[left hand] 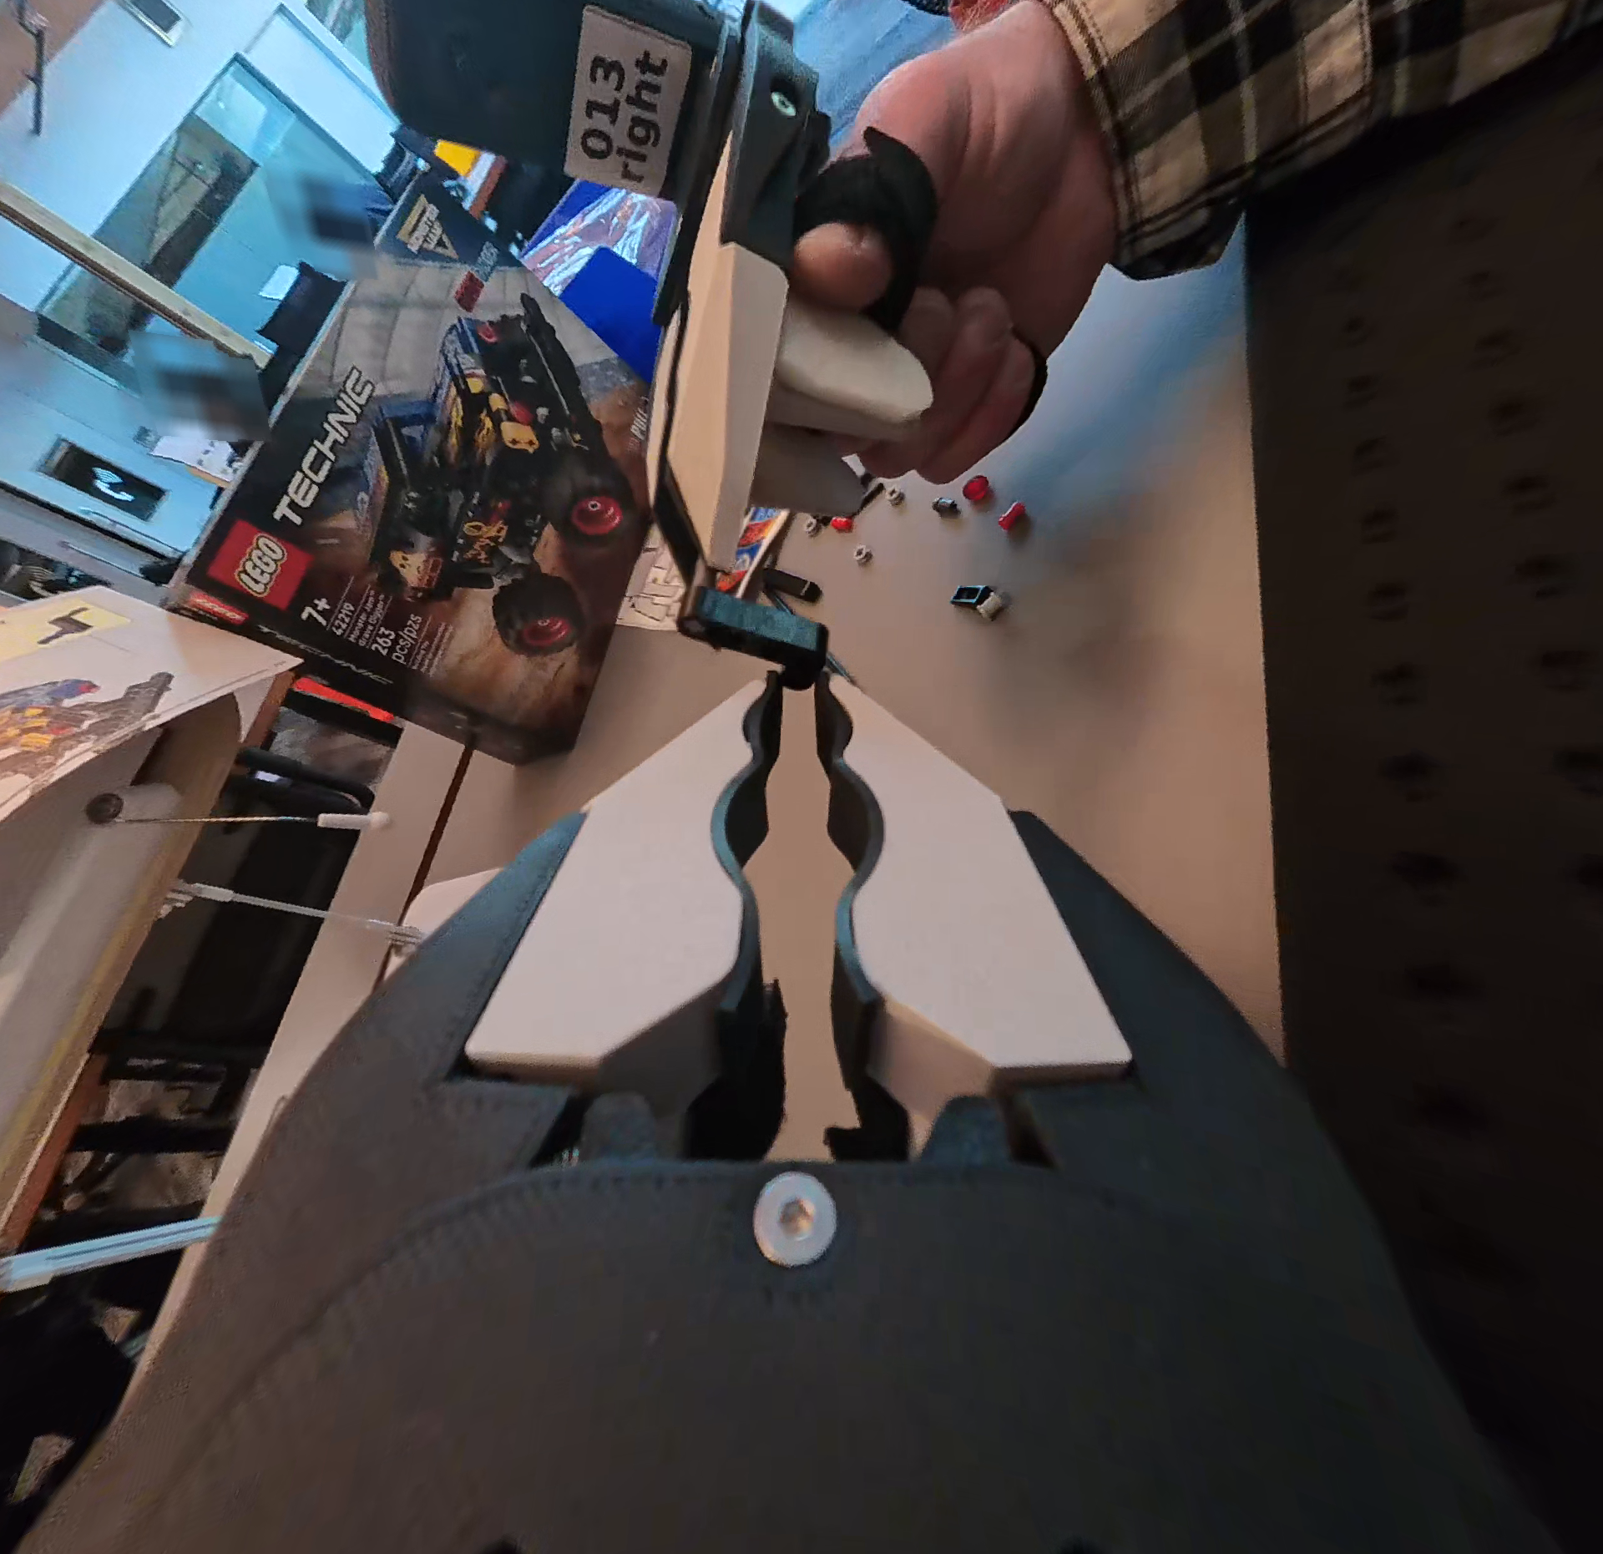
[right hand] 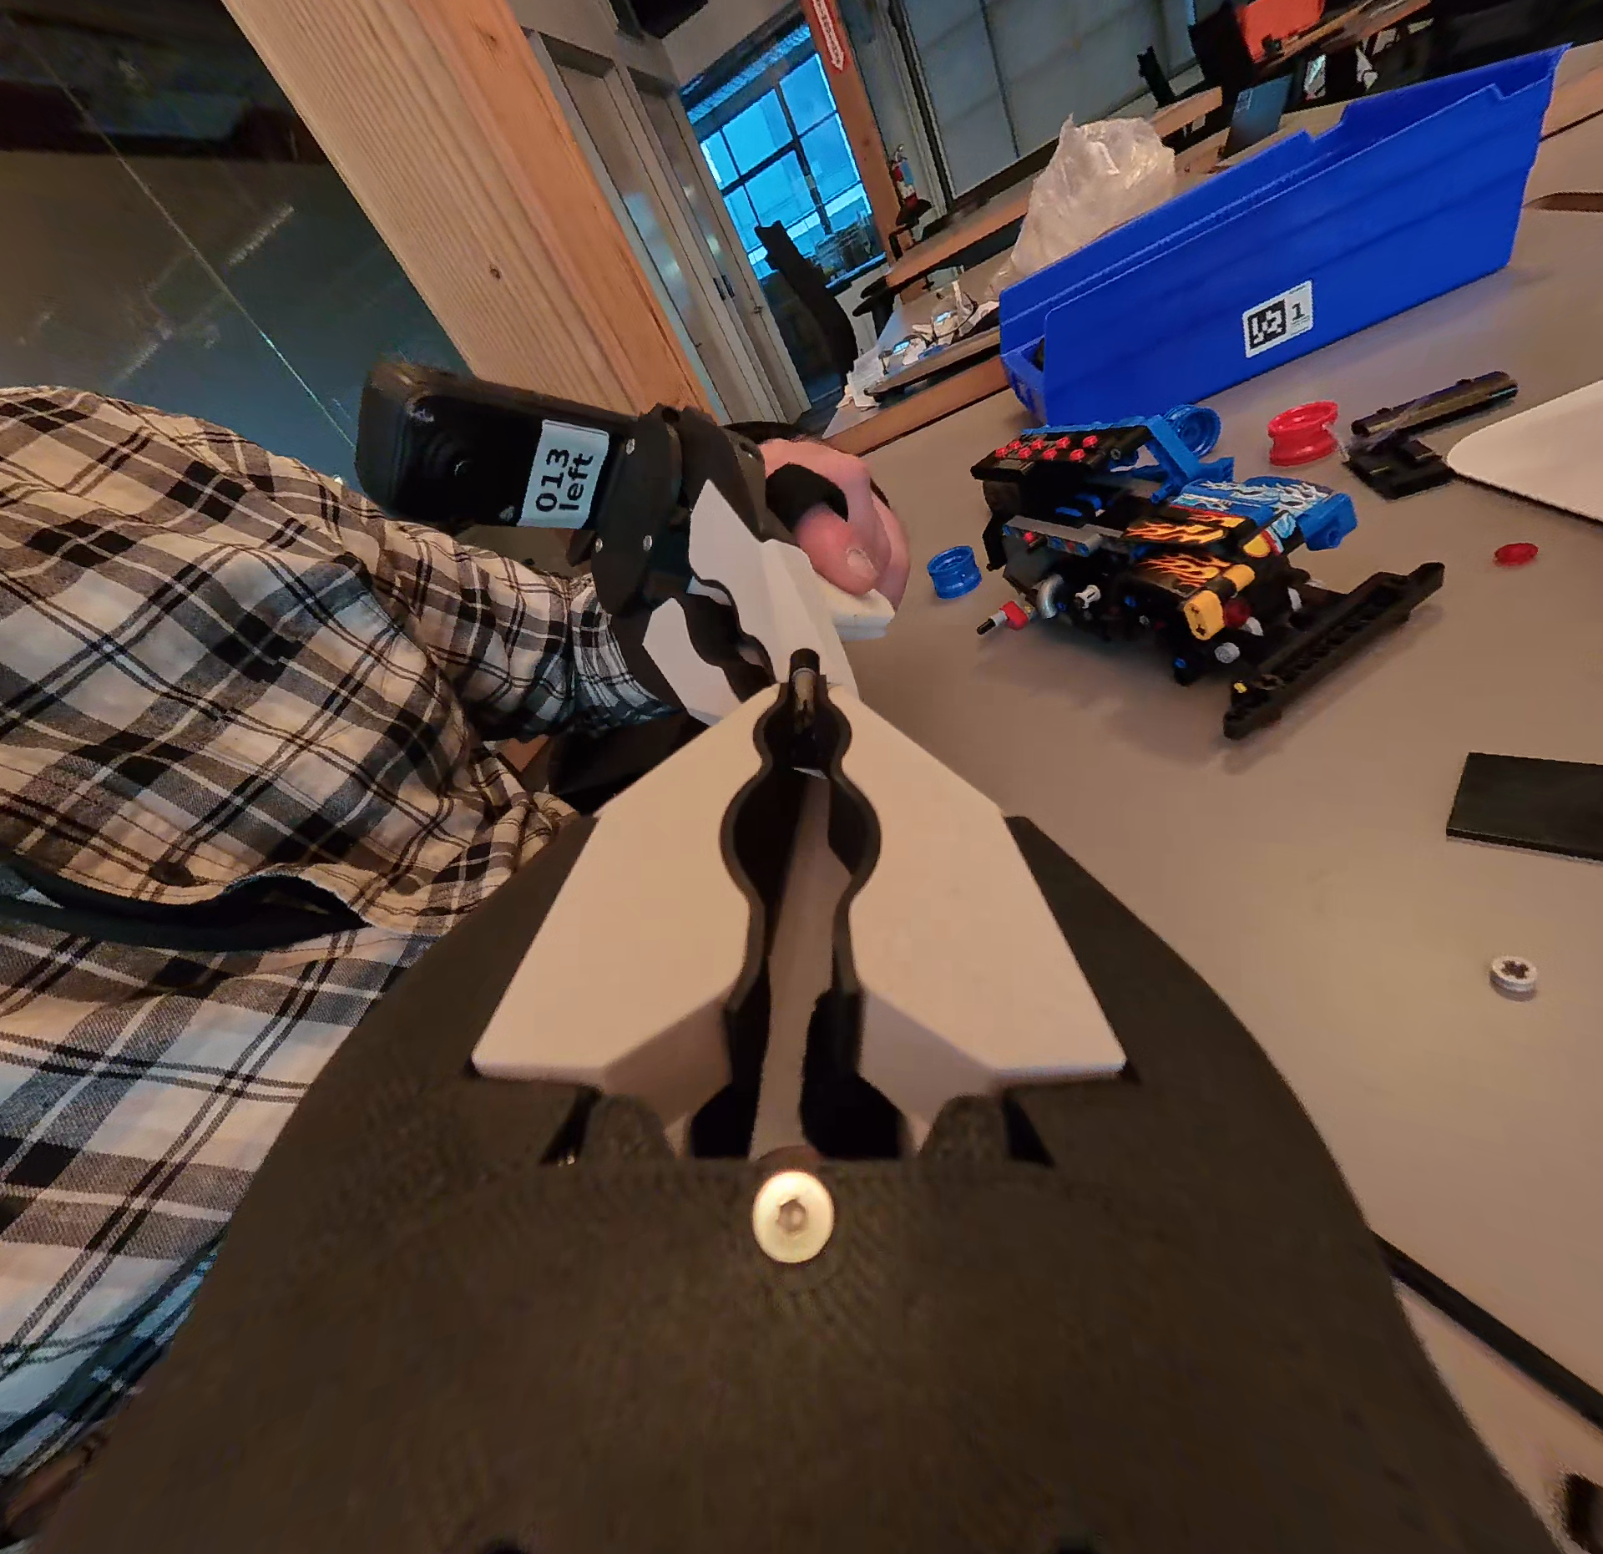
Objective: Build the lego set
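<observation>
here the left gripper (left hand: 794,688), white-fingered with wavy black pads, is pinched onto the short peg of a small black lego piece (left hand: 763,632) at its tips, while farther back its pads stand apart. the right gripper (right hand: 802,701) clamps the same black piece, whose end pokes out just past its tips in the right wrist view. both tools meet tip to tip above the grey table (right hand: 1171,818), each held by a person's hand (left hand: 971,237) in a plaid sleeve.

the half-built lego truck (right hand: 1171,549), black and blue with flame stickers and red pins, lies on the table well apart from the grippers. a blue wheel rim (right hand: 954,572) sits just beside it, a red wheel rim (right hand: 1301,432) behind it, and a blue plastic bin (right hand: 1301,237) farther back. in the left wrist view the printed cardboard set box (left hand: 434,515) stands on the table, with small red and black loose pieces (left hand: 980,506) scattered near the hand.
</observation>
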`<state>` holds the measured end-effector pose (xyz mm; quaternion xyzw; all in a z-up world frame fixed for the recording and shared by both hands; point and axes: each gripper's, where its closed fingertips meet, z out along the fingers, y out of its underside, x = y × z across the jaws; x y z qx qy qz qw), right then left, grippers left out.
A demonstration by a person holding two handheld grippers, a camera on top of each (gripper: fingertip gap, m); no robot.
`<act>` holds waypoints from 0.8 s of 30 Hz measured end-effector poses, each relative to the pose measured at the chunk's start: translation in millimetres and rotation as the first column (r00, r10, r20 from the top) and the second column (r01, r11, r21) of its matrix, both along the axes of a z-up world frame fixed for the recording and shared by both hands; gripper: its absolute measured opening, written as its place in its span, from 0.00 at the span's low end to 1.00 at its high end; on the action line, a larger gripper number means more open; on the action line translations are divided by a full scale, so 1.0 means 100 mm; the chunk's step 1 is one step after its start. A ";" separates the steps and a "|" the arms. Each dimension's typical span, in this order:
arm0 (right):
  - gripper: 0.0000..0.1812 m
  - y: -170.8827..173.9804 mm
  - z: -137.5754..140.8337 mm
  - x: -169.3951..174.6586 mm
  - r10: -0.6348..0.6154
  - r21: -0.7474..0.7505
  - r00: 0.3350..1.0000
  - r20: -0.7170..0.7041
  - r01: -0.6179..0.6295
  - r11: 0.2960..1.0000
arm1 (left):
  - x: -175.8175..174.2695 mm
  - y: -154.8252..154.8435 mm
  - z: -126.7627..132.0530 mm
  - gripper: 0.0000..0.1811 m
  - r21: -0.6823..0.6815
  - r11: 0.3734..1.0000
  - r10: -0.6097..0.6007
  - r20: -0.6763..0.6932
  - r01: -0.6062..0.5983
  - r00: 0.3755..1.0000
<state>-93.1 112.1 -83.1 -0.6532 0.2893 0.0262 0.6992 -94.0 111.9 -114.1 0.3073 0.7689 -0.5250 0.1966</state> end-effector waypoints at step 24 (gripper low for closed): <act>0.15 -0.38 -0.30 0.31 -0.260 -0.197 0.964 -0.044 0.247 0.949 | 0.18 -0.03 -0.31 0.03 0.189 0.977 0.104 -0.045 -0.093 0.994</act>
